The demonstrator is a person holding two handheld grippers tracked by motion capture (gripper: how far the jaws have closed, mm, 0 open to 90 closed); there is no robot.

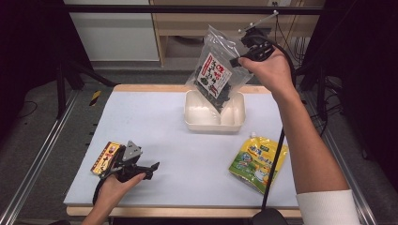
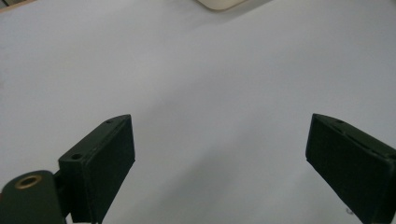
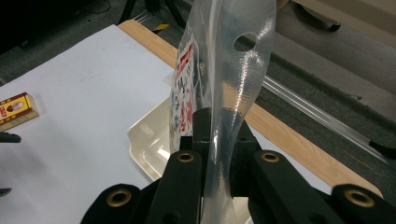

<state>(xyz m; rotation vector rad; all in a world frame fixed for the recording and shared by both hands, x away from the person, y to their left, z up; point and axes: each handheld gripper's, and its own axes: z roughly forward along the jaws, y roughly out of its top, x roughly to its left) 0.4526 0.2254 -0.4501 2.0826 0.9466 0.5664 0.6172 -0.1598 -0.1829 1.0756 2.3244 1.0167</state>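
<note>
A clear plastic bag of dark seaweed with a red-and-white label (image 1: 217,75) hangs tilted in the air above the cream tray (image 1: 194,121), its lower corner over the tray's inside. My right gripper (image 1: 239,60) is shut on the bag's upper edge; in the right gripper view both jaws pinch the clear film (image 3: 224,93) between them, with the tray (image 3: 144,144) below. My left gripper (image 1: 152,169) rests low near the front left of the white mat, open, its two pads (image 2: 105,163) wide apart over bare mat.
A yellow-and-red small box (image 1: 106,157) lies just left of my left hand, also seen as the box (image 3: 16,109) in the right gripper view. A yellow-green pouch (image 1: 257,161) lies front right. The mat's wooden edge (image 1: 141,87) and metal frame rails border the table.
</note>
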